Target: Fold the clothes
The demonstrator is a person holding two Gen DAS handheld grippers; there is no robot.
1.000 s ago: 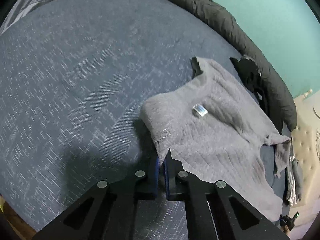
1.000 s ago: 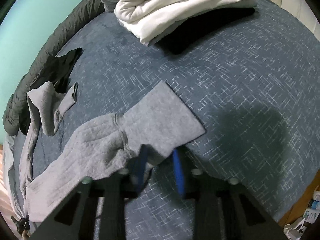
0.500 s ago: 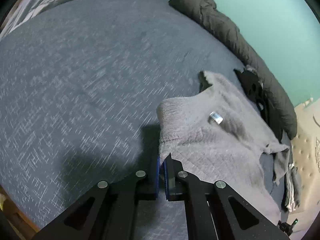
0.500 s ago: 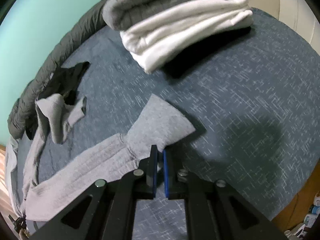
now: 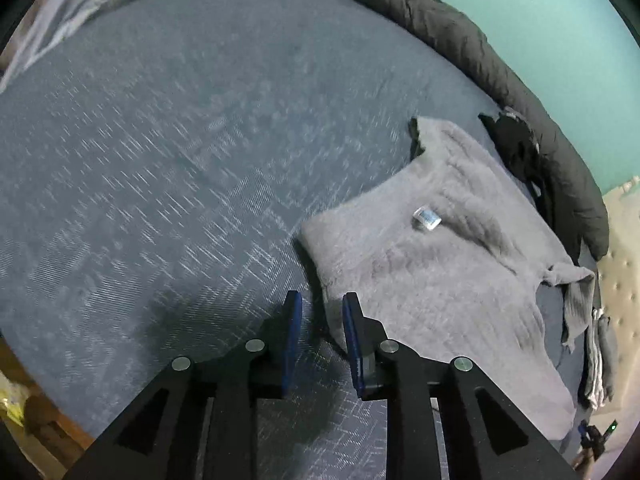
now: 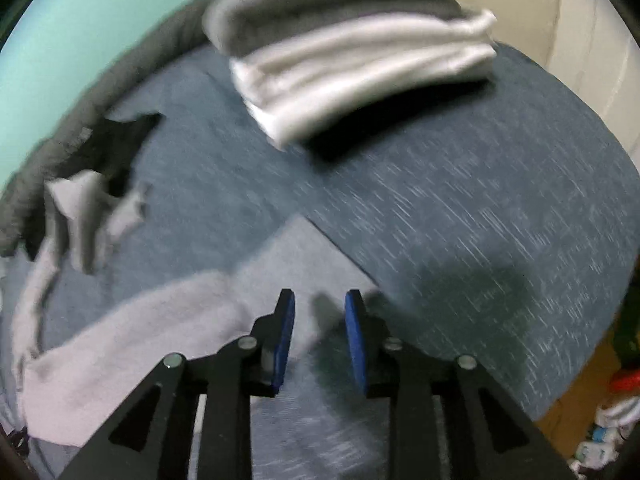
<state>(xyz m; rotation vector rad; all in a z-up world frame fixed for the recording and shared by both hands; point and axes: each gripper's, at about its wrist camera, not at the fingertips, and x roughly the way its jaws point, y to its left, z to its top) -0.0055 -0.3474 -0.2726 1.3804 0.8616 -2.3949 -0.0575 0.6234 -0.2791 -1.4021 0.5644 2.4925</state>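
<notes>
Grey sweater (image 5: 432, 272) spread on the blue bed (image 5: 180, 168), one edge doubled over. Left gripper (image 5: 318, 312) and right gripper (image 6: 318, 312), clamped on its fabric half a second ago, now stand apart, empty: a fold released. Folded stack (image 6: 352, 64) and dark quilt (image 5: 500, 80) lie clear.

Blue bedcover (image 5: 168, 168) (white-flecked), teal wall (image 5: 560, 32), cream headboard (image 6: 532, 4)

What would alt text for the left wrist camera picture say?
An open left gripper with blue pads hovers at the near edge of a grey sweater spread on a blue bed. A small white tag shows on the sweater; a dark quilt lines the teal wall.
</notes>
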